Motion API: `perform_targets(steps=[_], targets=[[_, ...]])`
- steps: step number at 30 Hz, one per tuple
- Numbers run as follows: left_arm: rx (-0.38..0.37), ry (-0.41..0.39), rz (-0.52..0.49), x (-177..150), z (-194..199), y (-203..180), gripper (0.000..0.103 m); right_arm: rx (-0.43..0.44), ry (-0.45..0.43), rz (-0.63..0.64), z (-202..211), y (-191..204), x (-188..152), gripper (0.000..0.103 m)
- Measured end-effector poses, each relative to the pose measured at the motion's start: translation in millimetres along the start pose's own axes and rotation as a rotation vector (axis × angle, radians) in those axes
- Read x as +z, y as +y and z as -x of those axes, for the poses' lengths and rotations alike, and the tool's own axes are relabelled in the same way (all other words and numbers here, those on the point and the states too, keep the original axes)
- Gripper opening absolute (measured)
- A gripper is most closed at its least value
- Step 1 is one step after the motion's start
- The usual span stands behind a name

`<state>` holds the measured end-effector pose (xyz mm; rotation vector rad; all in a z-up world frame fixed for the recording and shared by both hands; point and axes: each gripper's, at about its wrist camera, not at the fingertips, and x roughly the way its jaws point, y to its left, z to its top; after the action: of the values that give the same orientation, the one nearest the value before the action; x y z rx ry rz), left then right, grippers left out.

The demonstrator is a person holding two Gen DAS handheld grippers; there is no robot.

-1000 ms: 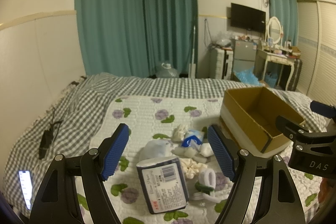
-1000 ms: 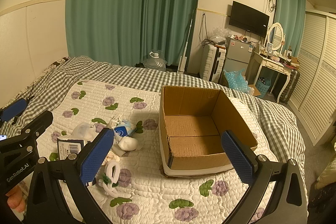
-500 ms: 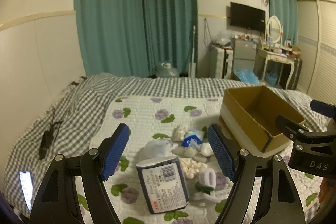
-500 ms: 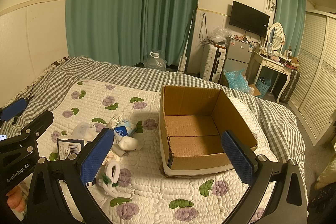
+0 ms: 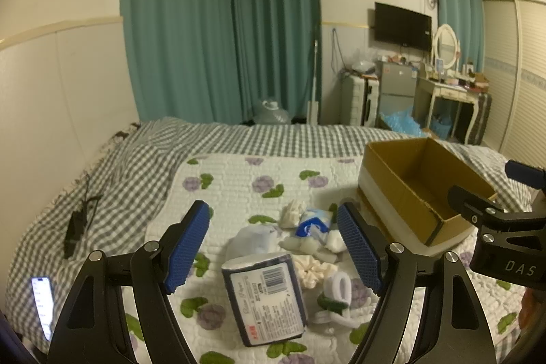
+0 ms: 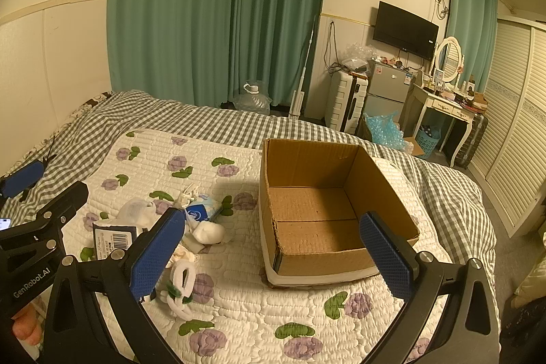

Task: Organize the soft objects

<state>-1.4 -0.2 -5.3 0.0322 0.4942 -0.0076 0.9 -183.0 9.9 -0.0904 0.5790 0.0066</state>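
Now we see left gripper spread wide over tissue pack, right gripper spread before cardboard box, probably empty.

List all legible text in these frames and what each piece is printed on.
"DAS": right gripper body, seen from the left wrist view.
"GenRobot.AI": left gripper body, seen from the right wrist view.
Tissue pack: barcode label and script wording, too blurred to read.
Blue pouch: round logo, unreadable.
Phone screen: unreadable.
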Motion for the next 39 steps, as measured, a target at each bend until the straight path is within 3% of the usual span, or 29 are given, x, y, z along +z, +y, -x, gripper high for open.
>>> perform_targets(steps=[27, 39], targets=[[-0.005, 0.002, -0.003, -2, 0, 0, 0.078, 0.0, 0.0, 0.0, 0, 0, 0, 0.103], [-0.008, -0.046, -0.005, 9, 22, 4, 0.078, -0.013, -0.032, 0.02, 17, 2, 5, 0.103]])
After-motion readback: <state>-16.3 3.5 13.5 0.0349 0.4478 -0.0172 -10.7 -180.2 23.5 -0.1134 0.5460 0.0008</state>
